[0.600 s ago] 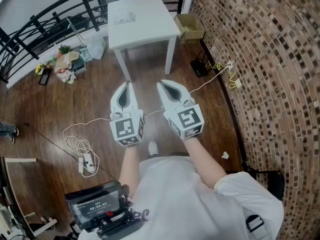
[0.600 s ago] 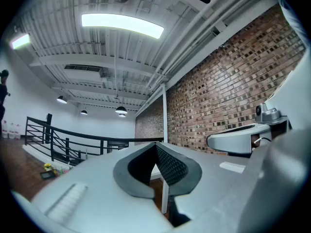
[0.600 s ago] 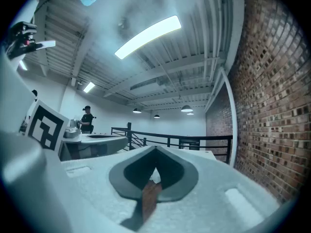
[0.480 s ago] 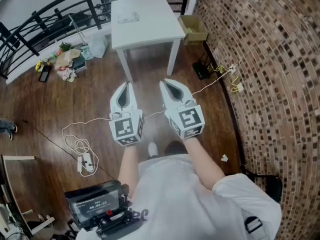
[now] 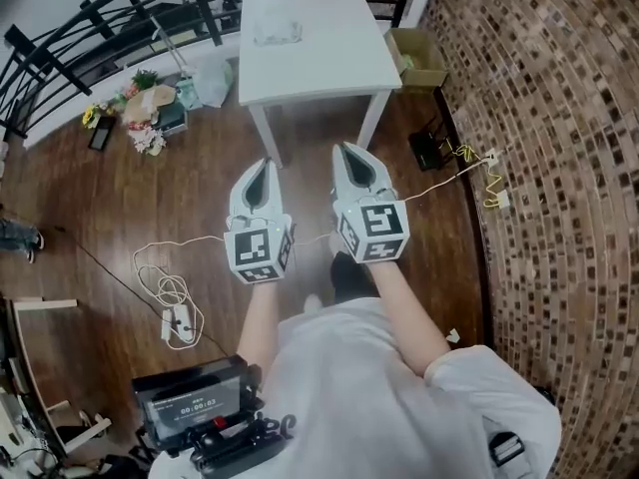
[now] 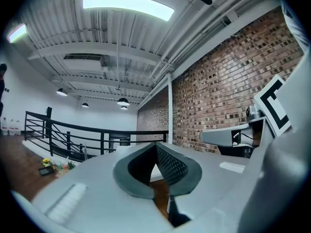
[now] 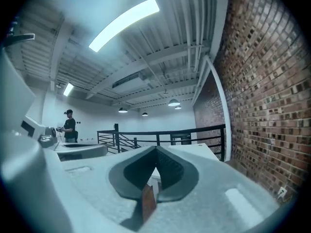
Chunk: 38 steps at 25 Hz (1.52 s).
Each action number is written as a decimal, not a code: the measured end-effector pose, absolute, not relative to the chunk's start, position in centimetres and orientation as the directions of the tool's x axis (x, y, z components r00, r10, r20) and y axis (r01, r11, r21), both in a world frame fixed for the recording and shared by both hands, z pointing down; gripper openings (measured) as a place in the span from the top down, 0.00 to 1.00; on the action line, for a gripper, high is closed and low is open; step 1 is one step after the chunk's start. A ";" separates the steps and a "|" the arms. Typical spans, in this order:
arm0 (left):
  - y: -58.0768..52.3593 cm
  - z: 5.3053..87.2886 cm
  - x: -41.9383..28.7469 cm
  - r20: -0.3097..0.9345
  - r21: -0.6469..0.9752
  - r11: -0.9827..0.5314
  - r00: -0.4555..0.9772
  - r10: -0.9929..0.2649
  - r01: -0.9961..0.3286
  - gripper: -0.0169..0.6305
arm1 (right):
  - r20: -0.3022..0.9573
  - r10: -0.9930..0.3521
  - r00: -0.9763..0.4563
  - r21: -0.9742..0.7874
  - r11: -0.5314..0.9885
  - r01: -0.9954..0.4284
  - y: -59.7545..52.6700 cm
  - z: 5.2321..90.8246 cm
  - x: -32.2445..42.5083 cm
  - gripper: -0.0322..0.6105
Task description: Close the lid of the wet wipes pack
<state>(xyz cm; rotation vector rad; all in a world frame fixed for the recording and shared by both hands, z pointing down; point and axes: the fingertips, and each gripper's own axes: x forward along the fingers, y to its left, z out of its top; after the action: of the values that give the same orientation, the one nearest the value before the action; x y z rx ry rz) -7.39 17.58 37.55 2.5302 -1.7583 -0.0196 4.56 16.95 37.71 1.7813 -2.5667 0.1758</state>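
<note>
Table (image 5: 334, 68) has drawn nearer, wet wipes pack (image 5: 277, 34) by its left edge unreached; left gripper (image 5: 262, 165) and right gripper (image 5: 347, 152) closed, empty.

Both forearms stretched forward side by side, left tongs (image 5: 262, 171) and right tongs (image 5: 351, 158) held level, jaws closed, empty.

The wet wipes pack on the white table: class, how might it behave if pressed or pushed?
The wet wipes pack lies flat and low on the white table, so it probably won't roll or tip. It looks like a soft pouch, likely yielding under pressure, though it shows too small to be sure.
</note>
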 end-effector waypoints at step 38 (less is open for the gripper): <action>-36.7 41.2 -14.8 0.100 0.033 -0.322 0.324 -0.941 -0.946 0.95 | 0.147 -0.823 -0.549 0.000 0.555 -0.832 -36.9 42.5 -2.7 0.97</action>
<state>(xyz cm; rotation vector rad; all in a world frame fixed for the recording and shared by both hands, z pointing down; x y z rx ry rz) -14.82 -36.66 41.20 2.4857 -1.7762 0.0954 -2.74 -36.95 42.51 1.4200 -2.6531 0.1047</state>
